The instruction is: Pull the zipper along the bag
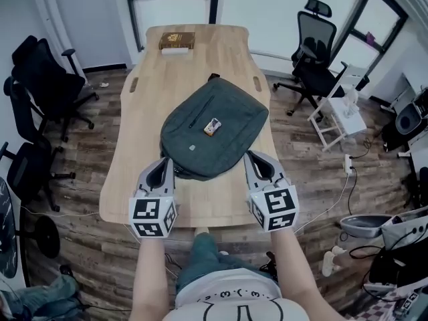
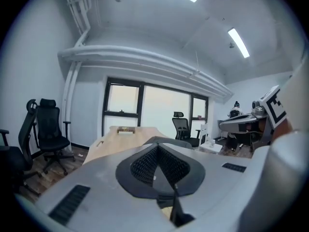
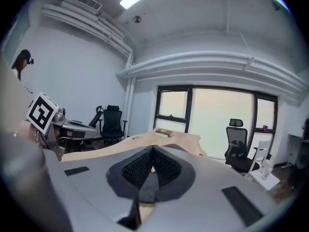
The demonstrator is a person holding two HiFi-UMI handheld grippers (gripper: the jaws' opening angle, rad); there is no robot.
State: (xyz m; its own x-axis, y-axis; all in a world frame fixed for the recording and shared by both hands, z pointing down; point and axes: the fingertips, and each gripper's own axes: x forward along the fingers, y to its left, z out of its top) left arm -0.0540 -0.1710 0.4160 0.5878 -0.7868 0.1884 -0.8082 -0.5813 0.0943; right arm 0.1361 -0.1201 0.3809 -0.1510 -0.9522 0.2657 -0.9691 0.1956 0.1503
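Bag: grey fabric backpack (image 1: 214,129) lies flat midway along the pale wooden counter (image 1: 124,172), its near end toward the person, apparently laid out for easy reach.
Left tool (image 1: 165,159): jaws pressed together, empty, poised at the backpack's near left edge.
Right tool (image 1: 249,155): likewise closed on nothing, at the near right edge.
Unclear: zipper pull too small to pick out; whether either tool touches the fabric cannot be told.

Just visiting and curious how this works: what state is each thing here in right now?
Left gripper: fingers shut, nothing between them.
Right gripper: fingers shut, nothing between them.
Grey bag: lying flat on the table, untouched; open or zipped, cannot tell.
Brown box: lying flat at the table's far end.
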